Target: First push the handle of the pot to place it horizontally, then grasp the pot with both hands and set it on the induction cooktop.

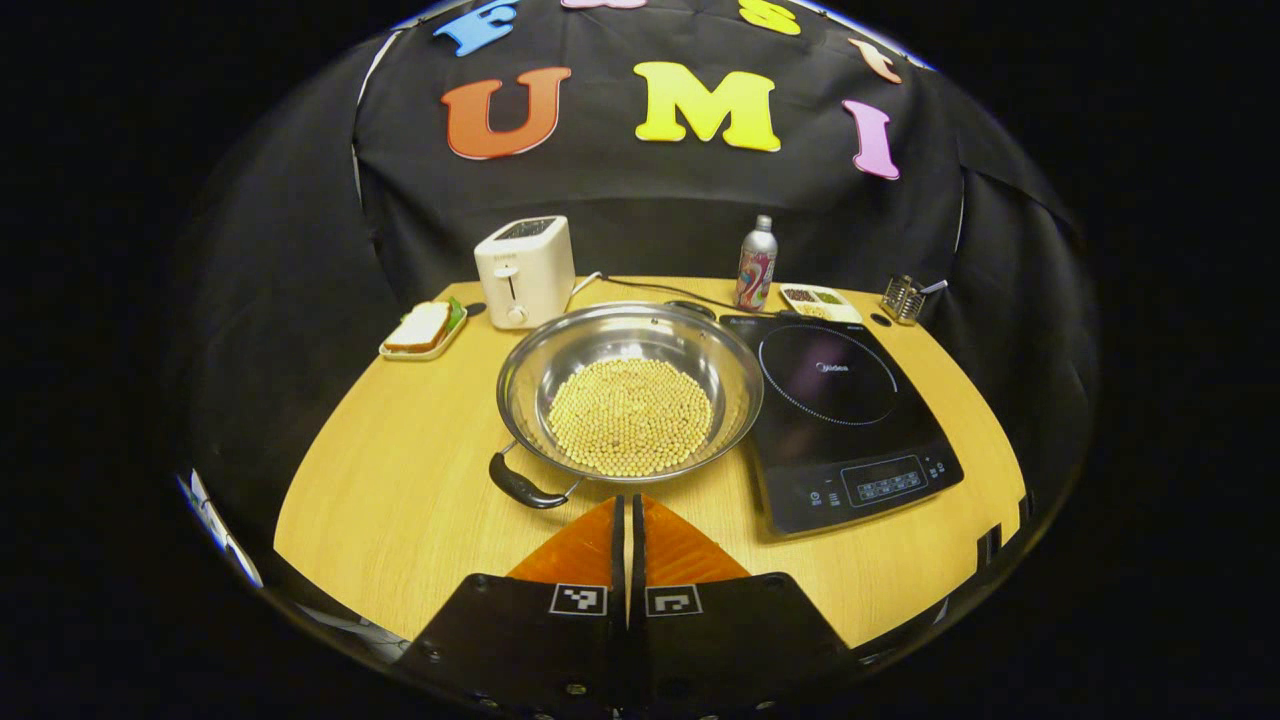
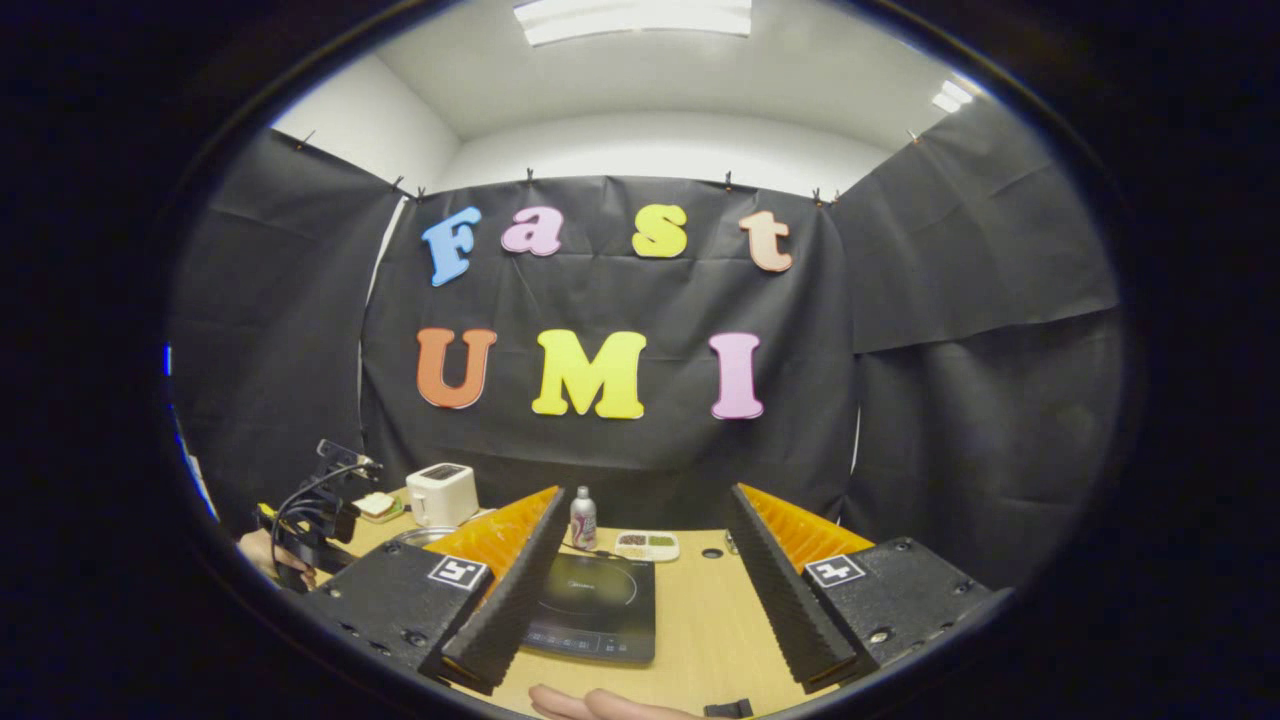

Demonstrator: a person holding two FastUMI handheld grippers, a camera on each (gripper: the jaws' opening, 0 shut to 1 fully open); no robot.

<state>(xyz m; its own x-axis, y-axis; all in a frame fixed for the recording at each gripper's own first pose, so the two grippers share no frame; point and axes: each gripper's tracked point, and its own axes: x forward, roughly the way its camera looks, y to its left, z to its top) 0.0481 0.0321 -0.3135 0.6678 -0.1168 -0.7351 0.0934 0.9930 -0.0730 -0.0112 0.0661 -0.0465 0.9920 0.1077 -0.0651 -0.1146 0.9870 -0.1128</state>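
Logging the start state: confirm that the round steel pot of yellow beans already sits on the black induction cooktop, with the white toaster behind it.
Wrong in one respect. In the left gripper view the round steel pot of yellow beans sits on the wooden table, left of the black induction cooktop, not on it. The white toaster does stand behind it.

Steel-silver pot point(image 1: 628, 390), black handle point(image 1: 520, 486), pale yellow beans point(image 1: 630, 415) inside. Induction cooktop point(image 1: 845, 420) glossy black, white ring markings. Toaster point(image 1: 524, 270) cream white. Table point(image 1: 400, 480) light wood grain. Bottle point(image 1: 756, 265) silver, red-blue swirls.
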